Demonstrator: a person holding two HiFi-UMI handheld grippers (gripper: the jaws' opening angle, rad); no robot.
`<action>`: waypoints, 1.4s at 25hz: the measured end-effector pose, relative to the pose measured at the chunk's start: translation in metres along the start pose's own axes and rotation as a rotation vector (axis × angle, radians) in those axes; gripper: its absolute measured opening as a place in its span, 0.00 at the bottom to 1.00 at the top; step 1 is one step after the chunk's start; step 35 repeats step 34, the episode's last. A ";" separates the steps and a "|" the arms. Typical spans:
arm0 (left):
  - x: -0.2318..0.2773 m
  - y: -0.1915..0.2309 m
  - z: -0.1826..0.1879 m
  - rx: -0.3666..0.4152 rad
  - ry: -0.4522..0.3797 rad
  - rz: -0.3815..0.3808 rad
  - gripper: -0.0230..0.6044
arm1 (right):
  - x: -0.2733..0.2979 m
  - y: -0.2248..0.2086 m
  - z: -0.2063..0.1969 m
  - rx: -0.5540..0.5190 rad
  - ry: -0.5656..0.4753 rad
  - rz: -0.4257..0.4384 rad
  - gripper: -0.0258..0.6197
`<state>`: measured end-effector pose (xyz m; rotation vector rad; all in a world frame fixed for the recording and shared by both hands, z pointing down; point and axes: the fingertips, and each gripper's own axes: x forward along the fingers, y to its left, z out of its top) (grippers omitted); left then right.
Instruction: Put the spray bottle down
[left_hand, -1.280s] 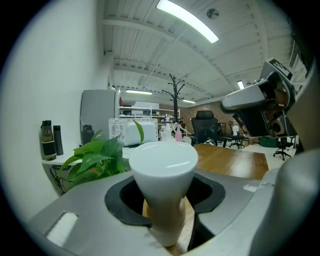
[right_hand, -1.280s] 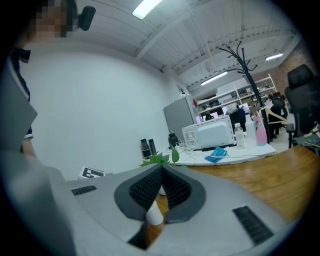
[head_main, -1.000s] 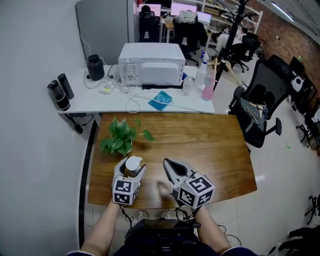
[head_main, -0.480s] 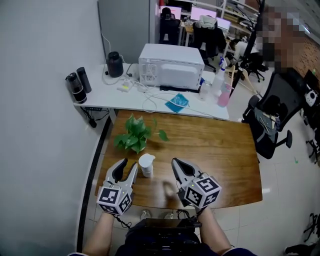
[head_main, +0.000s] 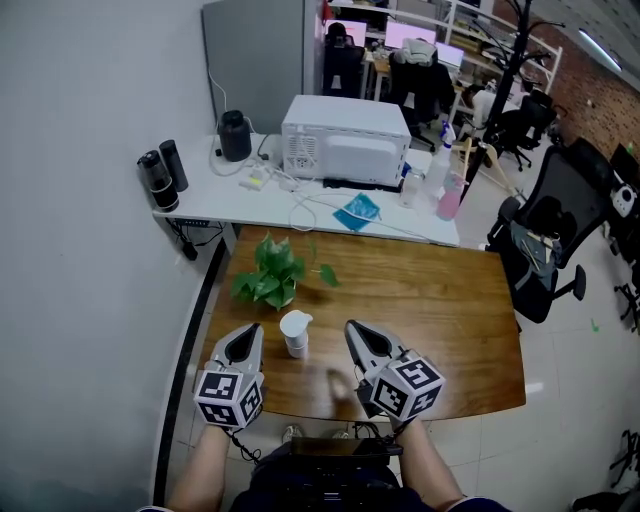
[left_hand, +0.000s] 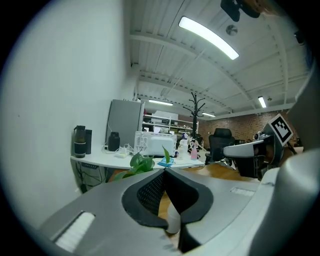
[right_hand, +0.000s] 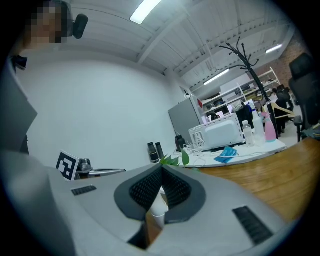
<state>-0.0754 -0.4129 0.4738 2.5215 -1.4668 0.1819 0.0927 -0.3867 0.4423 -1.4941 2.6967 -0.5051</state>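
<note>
The small white spray bottle (head_main: 294, 333) stands upright on the wooden table (head_main: 430, 300), with nothing holding it. My left gripper (head_main: 247, 338) hovers just left of it, apart from it, jaws shut and empty. My right gripper (head_main: 356, 332) is to the bottle's right, also shut with nothing in it. In the left gripper view the pads meet at the left gripper (left_hand: 164, 170) tips, and the bottle (left_hand: 173, 220) shows pale behind the gap below them. The right gripper (right_hand: 161, 171) view shows the bottle (right_hand: 159, 202) the same way.
A potted green plant (head_main: 268, 276) stands on the table just behind the bottle. Beyond it, a white desk (head_main: 200, 205) carries a microwave (head_main: 346, 141), cables, a blue cloth (head_main: 358, 212), black flasks (head_main: 160, 176) and a pink bottle (head_main: 450, 196). A black office chair (head_main: 546, 240) sits at right.
The left gripper let go of the spray bottle, pulled back to its left and closed its jaws. The bottle stays standing on the table. The right gripper held still.
</note>
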 end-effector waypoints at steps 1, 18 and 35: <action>0.001 0.000 -0.002 -0.005 0.009 -0.001 0.04 | -0.001 0.000 0.001 0.002 -0.002 0.001 0.04; 0.009 -0.006 -0.008 -0.032 0.038 -0.036 0.04 | -0.001 0.003 0.003 -0.037 0.008 0.010 0.04; 0.012 -0.001 -0.018 -0.046 0.066 -0.037 0.04 | 0.002 0.005 0.002 -0.041 0.005 0.013 0.04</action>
